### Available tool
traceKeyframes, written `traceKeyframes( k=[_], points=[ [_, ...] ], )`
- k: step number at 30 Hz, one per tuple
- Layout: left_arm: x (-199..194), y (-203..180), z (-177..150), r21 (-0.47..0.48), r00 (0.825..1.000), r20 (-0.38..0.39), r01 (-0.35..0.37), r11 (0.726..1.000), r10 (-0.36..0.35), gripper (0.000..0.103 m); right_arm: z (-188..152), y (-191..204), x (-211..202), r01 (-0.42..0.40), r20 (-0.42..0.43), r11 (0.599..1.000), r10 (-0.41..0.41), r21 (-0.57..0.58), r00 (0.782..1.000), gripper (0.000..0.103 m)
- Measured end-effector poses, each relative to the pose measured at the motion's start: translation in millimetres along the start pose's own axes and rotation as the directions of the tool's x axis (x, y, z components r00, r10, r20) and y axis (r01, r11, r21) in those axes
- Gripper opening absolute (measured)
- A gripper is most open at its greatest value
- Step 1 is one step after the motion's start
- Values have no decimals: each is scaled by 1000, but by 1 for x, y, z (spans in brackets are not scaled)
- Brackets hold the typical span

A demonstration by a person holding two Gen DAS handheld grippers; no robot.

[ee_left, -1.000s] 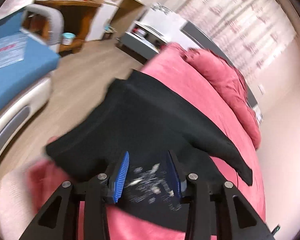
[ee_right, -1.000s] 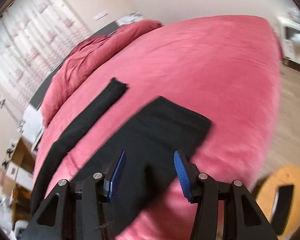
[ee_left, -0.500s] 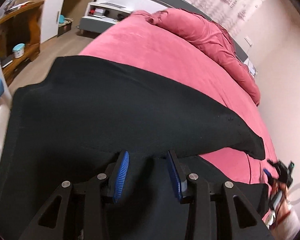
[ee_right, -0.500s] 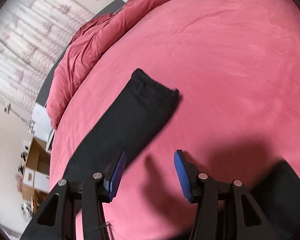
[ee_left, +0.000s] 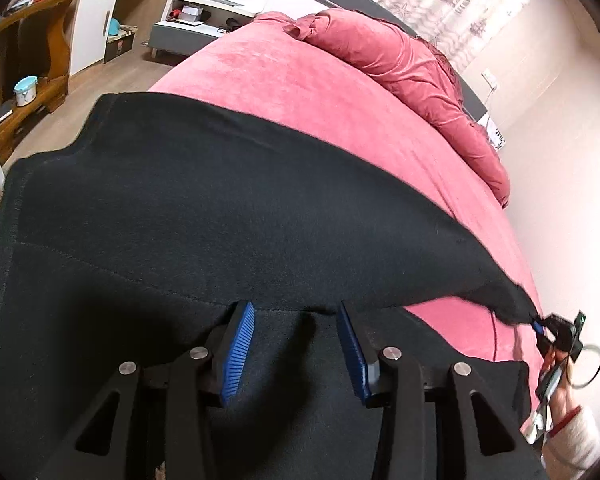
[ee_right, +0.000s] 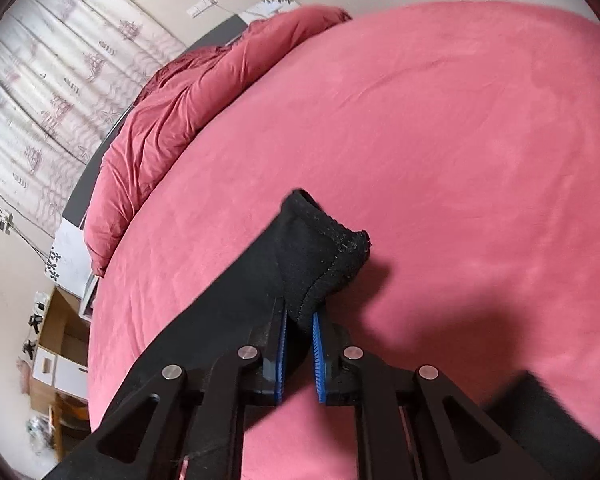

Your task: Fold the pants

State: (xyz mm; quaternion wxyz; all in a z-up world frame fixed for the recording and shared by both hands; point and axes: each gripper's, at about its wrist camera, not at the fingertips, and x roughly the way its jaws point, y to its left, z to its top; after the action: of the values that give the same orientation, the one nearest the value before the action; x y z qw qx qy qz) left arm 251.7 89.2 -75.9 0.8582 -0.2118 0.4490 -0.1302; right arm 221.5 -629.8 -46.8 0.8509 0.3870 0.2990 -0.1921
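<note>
- Black pants (ee_left: 220, 208): dark knit fabric spread across the pink bed, waistband end at left.
- Leg cuff (ee_right: 332, 248): hemmed, bunched, lifted off the bedspread.

You're in a home bedroom: a bed (ee_left: 284, 80) with pink cover, rumpled duvet (ee_right: 172, 92), patterned curtains (ee_right: 52, 92), wooden shelves (ee_left: 28, 60)

You see matt black knit cloth pants (ee_left: 220, 208), a soft velvety pink bed cover (ee_right: 440, 140), ribbed blue rubbery pads (ee_left: 240, 344) on matt black plastic arms, and shiny metal pins.
</note>
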Motion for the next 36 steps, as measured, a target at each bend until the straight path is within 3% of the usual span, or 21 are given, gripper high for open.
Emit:
traceKeyframes(
  k=[2,5,6,7,9,12,14,18,22,25,28,31,33,36],
  points=[
    [-7,2,2,2,1000,6,6,1000,-6,44,-6,-14,-17,27,6,1000,-27,10,1000,11],
    [-14,5,7,6,1000,16,-2,1000,2,46,-16,-35,-15,83,-58,996,-84,-9,995,12],
    [-16,7,10,5,1000,15,-7,1000,7,46,-21,-40,-8,119,-103,993,-120,-8,988,15],
    [-17,9,14,-2,1000,16,-14,1000,14,46,-23,-42,-6,145,-116,989,-146,-13,982,27],
    [-20,14,23,-16,1000,19,-24,1000,25,47,-25,-39,-10,187,-82,982,-189,-32,979,35],
    [-24,22,43,-28,998,39,-52,998,53,49,-20,-17,-21,238,-12,968,-240,-84,971,41],
    [-26,30,60,-42,996,48,-69,997,71,55,-18,7,-25,224,22,966,-223,-132,975,42],
    [-15,45,98,-138,996,25,-84,987,88,62,-22,66,-20,174,50,945,-166,-279,985,63],
    [-2,58,130,-206,993,27,-109,972,117,62,-43,116,2,104,3,911,-112,-399,994,64],
    [1,73,145,-214,977,68,-185,959,204,62,-75,132,14,71,-43,884,-103,-461,994,65],
    [7,86,154,-202,954,79,-269,942,290,62,-107,131,21,96,-59,845,-149,-526,987,65],
    [15,108,164,-219,937,74,-319,922,341,63,-142,111,16,153,-16,792,-201,-592,979,66],
    [23,123,167,-266,943,63,-300,916,327,63,-156,102,6,182,69,763,-178,-620,982,67],
    [30,140,170,-352,959,60,-240,905,278,61,-165,103,9,211,115,747,-179,-630,977,68]
  ],
)
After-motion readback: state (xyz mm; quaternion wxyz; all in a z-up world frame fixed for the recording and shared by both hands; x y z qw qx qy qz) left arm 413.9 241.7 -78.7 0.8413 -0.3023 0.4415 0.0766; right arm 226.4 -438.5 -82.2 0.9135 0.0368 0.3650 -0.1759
